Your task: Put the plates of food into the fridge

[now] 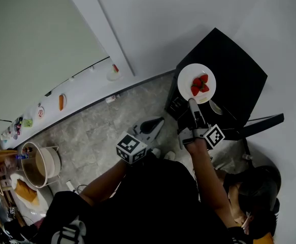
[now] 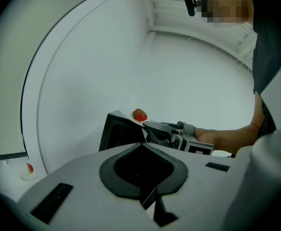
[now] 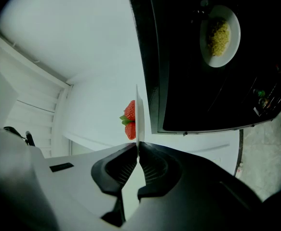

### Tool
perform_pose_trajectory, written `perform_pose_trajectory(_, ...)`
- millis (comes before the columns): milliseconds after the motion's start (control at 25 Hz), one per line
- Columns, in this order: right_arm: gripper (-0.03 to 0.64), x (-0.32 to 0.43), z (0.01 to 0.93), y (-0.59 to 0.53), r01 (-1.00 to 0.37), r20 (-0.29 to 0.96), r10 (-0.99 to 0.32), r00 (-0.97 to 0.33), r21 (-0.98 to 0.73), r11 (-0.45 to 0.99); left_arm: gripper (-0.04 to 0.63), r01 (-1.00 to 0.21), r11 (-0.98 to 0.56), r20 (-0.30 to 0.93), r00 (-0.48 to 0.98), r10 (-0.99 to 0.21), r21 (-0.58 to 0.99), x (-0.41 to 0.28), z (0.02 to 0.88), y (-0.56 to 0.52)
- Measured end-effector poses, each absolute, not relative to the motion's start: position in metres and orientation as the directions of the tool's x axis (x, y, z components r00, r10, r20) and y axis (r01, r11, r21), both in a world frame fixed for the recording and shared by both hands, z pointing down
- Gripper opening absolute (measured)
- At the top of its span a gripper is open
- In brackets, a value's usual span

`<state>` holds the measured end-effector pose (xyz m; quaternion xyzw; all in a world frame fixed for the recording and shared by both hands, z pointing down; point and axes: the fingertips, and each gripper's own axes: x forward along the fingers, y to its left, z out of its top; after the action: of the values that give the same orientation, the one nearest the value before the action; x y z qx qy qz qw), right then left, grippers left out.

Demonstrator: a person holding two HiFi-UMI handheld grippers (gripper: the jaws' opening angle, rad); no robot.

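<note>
While the right gripper (image 1: 192, 102) pinches the strawberry plate (image 1: 185, 78), hold it flat toward the fridge (image 1: 239, 75); the left gripper (image 1: 160, 121) is closed, empty.

**No lettering, number or brand that you can read in any view.**

In the head view, the only printed marks near you are black-and-white square patterns. One is on the cube (image 1: 131, 147) of your left gripper (image 1: 155, 125), just below centre. The other is on the cube (image 1: 215, 135) of your right gripper (image 1: 193, 104), at about 3 o'clock. They are coded squares, not words or digits. At 7 o'clock, a white print (image 1: 68, 234) on your dark garment is too curved and cropped to make out. At 9 o'clock, the small coloured items (image 1: 27, 122) along the wall are too tiny for any label to be read.
</note>
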<state>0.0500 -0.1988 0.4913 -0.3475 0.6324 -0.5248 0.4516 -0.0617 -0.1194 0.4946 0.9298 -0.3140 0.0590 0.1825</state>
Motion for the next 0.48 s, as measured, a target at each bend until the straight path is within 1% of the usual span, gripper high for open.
perform_pose_trajectory(480,0.034,0.022,0.503,-0.138,0.059,-0.161,-0.886,-0.434,-0.987,0.151,0.023,-0.61,-0.727,0.226,0.792,-0.566,0.316,-0.07,0.5,-0.083)
